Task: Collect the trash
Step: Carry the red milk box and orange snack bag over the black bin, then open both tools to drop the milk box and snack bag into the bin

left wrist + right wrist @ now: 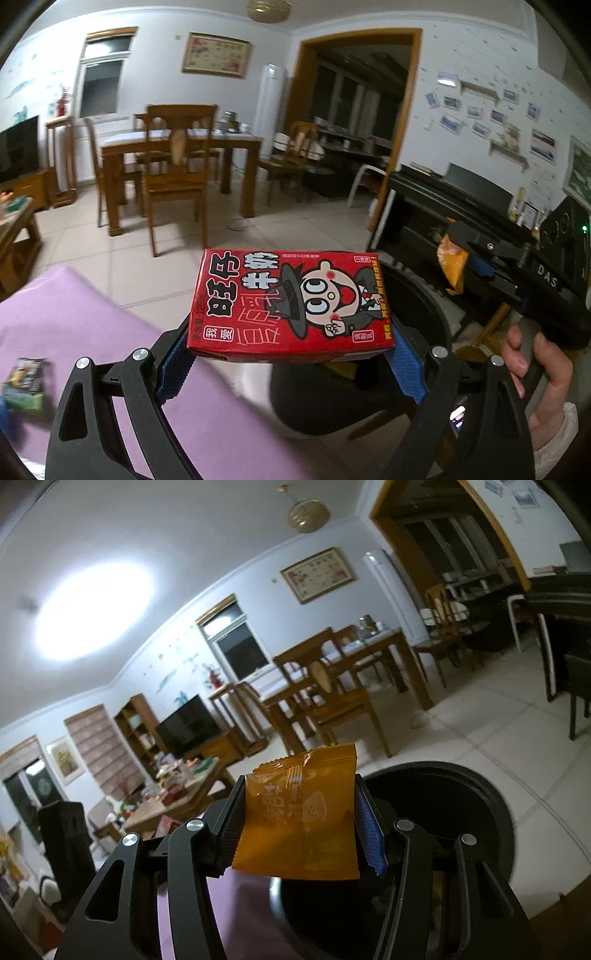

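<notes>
Red cardboard fills the left wrist view: a small milk carton (pixel 290 304) clamped sideways between the left gripper (pixel 291 350)'s blue pads, held over the edge of a black trash bin (pixel 421 295) beside a purple mat (pixel 74 325). The right gripper (pixel 299 827) is closed on an orange snack wrapper (pixel 299 812), raised just above the same bin's rim. The step in hand looks like disposal; next, each gripper likely needs centring over the opening before letting go. A green packet (pixel 26 380) lies on the mat.

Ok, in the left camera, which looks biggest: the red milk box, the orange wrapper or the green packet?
1. red milk box, though it is nearest the camera
2. orange wrapper and green packet: look alike, and the packet is blurred
</notes>
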`<state>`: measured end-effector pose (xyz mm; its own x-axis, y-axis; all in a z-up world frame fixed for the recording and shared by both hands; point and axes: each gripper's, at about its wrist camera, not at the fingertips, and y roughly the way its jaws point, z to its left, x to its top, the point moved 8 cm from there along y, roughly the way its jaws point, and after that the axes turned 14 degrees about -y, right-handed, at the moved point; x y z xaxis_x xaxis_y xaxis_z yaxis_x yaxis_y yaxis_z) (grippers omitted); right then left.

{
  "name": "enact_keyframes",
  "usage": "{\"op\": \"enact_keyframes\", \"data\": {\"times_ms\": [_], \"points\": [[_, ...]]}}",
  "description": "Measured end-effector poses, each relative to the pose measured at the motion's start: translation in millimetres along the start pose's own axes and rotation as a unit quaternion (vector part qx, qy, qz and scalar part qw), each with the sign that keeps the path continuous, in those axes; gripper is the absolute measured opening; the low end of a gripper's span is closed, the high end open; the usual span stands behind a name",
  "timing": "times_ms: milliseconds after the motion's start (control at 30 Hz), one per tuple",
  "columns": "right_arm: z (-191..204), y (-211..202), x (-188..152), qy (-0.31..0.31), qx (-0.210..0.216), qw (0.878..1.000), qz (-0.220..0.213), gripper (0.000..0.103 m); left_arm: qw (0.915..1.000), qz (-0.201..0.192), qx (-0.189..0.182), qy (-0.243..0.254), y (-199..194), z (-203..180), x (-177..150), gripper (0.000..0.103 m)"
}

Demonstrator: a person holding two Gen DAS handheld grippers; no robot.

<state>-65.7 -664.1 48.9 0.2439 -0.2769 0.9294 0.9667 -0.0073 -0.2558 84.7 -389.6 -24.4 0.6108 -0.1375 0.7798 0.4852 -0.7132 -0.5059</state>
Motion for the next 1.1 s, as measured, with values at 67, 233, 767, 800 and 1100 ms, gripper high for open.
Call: {"op": "enact_keyframes", "data": {"times_ms": [67, 233, 767, 800, 1100], "points": [[-18, -4, -3, 0.008, -0.008, 1.000, 0.001, 0.054, 0.9999, 0.011, -0.010, 0.005, 13, -13, -6, 0.088], [-47, -3, -14, 0.023, -0.019, 1.000, 0.009, 0.054, 0.9991, 0.032, -0.023, 0.015, 35, -38, -20, 0.088], [-53, 27, -40, 0.049, -0.022, 0.998, 0.030, 0.057, 0.9969, 0.070, -0.024, 0.027, 62, -58, -38, 0.088], [-53, 27, -40, 0.050, -0.022, 0.998, 0.030, 0.057, 0.9966, 0.072, -0.025, 0.029, 63, -60, -37, 0.088], [-53, 36, -48, 0.060, -0.020, 0.998, 0.024, 0.080, 0.9942, 0.083, -0.032, 0.060, 68, -72, -45, 0.096]]}}
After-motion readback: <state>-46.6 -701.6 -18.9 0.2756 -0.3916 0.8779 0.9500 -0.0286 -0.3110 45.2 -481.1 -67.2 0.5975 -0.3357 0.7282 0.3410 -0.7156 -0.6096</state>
